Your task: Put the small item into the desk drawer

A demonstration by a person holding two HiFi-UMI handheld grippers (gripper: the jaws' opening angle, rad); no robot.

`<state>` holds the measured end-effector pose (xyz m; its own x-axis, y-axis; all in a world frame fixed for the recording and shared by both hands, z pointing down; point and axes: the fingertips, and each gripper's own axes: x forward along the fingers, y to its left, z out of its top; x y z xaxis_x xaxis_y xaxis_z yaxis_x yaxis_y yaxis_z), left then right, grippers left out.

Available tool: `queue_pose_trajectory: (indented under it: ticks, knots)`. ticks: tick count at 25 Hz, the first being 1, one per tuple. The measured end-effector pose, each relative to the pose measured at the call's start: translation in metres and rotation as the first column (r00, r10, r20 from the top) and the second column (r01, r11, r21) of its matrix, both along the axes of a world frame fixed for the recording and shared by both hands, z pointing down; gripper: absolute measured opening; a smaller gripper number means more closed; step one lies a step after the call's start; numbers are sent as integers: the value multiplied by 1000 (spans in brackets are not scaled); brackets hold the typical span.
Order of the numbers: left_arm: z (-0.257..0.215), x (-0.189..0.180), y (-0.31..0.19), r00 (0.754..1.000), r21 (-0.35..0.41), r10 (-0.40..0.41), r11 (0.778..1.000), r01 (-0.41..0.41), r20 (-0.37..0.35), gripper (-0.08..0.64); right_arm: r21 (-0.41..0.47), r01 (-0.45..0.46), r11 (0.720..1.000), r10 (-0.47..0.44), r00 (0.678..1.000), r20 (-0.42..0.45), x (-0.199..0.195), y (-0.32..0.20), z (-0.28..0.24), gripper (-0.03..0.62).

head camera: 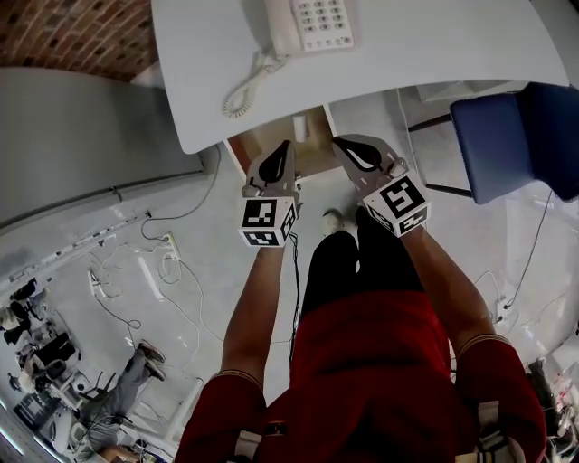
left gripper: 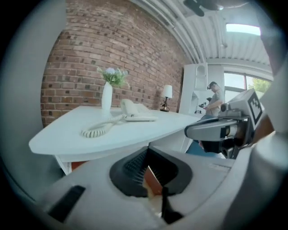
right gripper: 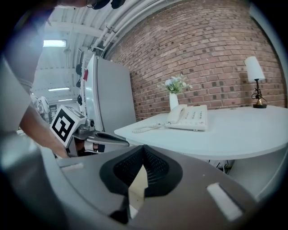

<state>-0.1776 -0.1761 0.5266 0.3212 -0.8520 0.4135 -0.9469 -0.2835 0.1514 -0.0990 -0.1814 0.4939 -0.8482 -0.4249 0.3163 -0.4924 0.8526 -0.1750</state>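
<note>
My left gripper [head camera: 282, 146] and right gripper [head camera: 342, 142] hang side by side just below the front edge of the white desk [head camera: 407, 63], both pointing toward it. The left gripper [left gripper: 147, 149] is shut, tips together, with nothing between its jaws. In its own view the right gripper [right gripper: 143, 146] also has its tips together and holds nothing. A brown drawer unit [head camera: 312, 155] shows under the desk edge between the two grippers; I cannot tell whether a drawer is open. No small item is visible in any view.
On the desk stand a white corded phone [head camera: 312, 23], a white vase of flowers [left gripper: 106, 96] and a small lamp [right gripper: 254, 72]. A blue chair [head camera: 516, 136] is at the right. Cables [head camera: 136, 280] lie on the floor at the left, beside a grey cabinet [head camera: 81, 136]. A person [left gripper: 215, 96] stands far behind.
</note>
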Motion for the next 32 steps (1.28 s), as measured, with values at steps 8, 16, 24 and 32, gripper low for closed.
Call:
queue_pose_trajectory:
  ticks: [8, 16, 24, 32]
  knots:
    - [-115, 25, 30, 999, 227, 38, 973, -41, 19, 3, 58, 19, 998, -26, 993, 115, 6, 30, -88, 11]
    - [-191, 45, 51, 999, 347, 46, 936, -50, 18, 3, 146, 26, 989, -54, 980, 189, 29, 49, -160, 11]
    - [-240, 67, 61, 998, 404, 56, 912, -63, 28, 4, 186, 31, 982, -72, 973, 220, 55, 59, -193, 11]
    - [-257, 73, 63, 997, 420, 54, 905, -70, 49, 5, 231, 25, 973, -84, 964, 251, 68, 55, -221, 11]
